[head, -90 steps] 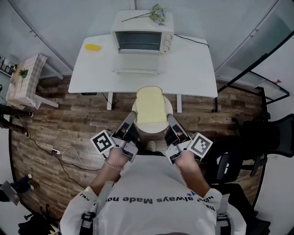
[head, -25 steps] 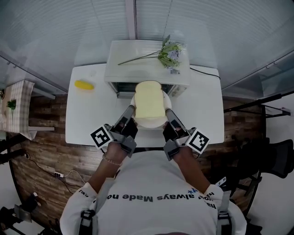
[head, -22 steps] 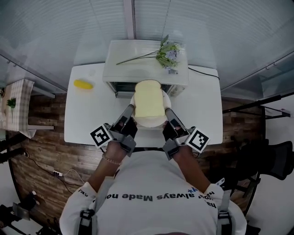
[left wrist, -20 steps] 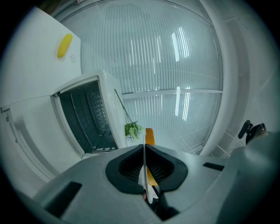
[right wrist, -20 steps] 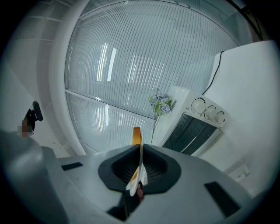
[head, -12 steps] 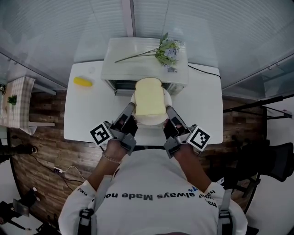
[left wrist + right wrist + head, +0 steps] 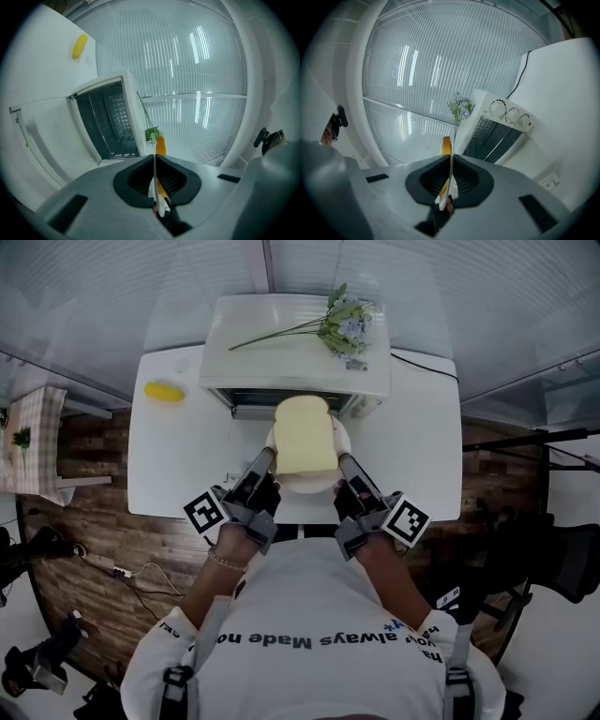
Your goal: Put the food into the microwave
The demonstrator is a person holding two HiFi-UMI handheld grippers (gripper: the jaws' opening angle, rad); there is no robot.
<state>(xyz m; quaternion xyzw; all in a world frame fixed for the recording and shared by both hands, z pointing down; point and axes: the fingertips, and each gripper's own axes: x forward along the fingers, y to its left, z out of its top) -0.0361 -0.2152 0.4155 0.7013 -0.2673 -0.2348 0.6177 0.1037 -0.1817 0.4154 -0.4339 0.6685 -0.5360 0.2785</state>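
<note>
A white plate (image 7: 311, 484) carrying a slice of toast (image 7: 303, 435) hangs level over the table, just in front of the oven. My left gripper (image 7: 265, 461) is shut on the plate's left rim and my right gripper (image 7: 344, 465) on its right rim. In the left gripper view the jaws (image 7: 154, 161) pinch the thin white rim (image 7: 160, 206), with the toast crust (image 7: 161, 146) showing beyond. The right gripper (image 7: 451, 164) likewise clamps the rim (image 7: 452, 188) below the crust (image 7: 446, 145). The white microwave oven (image 7: 295, 357) stands open, its dark cavity (image 7: 110, 122) facing me and its door (image 7: 37, 136) folded down.
A flower sprig (image 7: 339, 326) lies on the oven's top. A small yellow object (image 7: 164, 391) sits on the white table (image 7: 422, 456) at the far left. The oven's knobs (image 7: 510, 112) are on its right side, and a black cable (image 7: 427, 364) runs behind. Glass walls surround the table.
The plate of toast, held by both grippers, has been carried from out on the floor to above the table and closer to the oven's open front.
</note>
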